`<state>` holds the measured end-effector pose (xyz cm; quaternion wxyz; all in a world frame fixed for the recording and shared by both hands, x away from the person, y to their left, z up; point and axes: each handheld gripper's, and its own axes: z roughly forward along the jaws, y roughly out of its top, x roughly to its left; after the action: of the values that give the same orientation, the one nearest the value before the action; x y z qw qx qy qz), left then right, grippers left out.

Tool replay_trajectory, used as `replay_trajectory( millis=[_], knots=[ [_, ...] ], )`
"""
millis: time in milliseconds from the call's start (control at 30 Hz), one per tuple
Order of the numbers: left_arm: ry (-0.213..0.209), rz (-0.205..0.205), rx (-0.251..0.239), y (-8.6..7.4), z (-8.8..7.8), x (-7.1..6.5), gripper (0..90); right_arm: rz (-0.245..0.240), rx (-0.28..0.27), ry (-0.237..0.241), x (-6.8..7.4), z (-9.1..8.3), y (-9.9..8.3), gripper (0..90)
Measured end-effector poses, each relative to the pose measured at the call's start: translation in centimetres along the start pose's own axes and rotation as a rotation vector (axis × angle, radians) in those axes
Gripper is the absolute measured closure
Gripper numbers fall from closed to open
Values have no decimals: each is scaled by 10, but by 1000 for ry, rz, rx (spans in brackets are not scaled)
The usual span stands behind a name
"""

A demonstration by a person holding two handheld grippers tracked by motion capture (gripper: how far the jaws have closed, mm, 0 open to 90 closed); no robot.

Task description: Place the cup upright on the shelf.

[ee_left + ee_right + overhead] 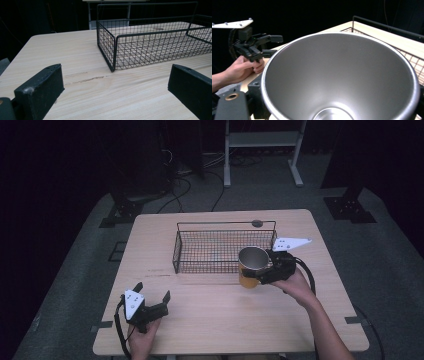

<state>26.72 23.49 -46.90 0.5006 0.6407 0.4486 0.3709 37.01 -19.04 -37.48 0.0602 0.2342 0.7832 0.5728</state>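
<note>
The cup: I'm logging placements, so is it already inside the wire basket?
No, the cup stands outside the wire basket, at its near right corner.

1. Bench (210, 320) front half is bare wood, open between left gripper (151, 294) and right gripper (256, 274).
2. Wire basket (222, 251) blocks mid-bench; its near wall and tall rear rail stand in the way, top open.
3. Cup (251, 267), at the basket's near right corner, crowds that spot.

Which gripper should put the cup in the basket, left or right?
Right. The right gripper already grips the cup, right at the wire basket's near rim. The left gripper is open with nothing in it, near the table's front edge, farther from the basket.
</note>
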Motion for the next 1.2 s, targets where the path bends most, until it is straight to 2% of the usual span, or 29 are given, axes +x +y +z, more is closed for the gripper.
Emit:
replay_trajectory(
  millis=[300,700,800,1200],
  knots=[
    [0,-3,-3,0,0,0,0,7,11,-8,-19,8,20,117],
    [-3,-10,-3,0,0,1,0,18,20,-14,-36,20,33,116],
    [-3,-10,-3,0,0,1,0,19,6,-15,-40,22,36,116],
    [-4,-13,-5,0,0,1,0,43,41,-24,-57,32,48,116]
  ],
)
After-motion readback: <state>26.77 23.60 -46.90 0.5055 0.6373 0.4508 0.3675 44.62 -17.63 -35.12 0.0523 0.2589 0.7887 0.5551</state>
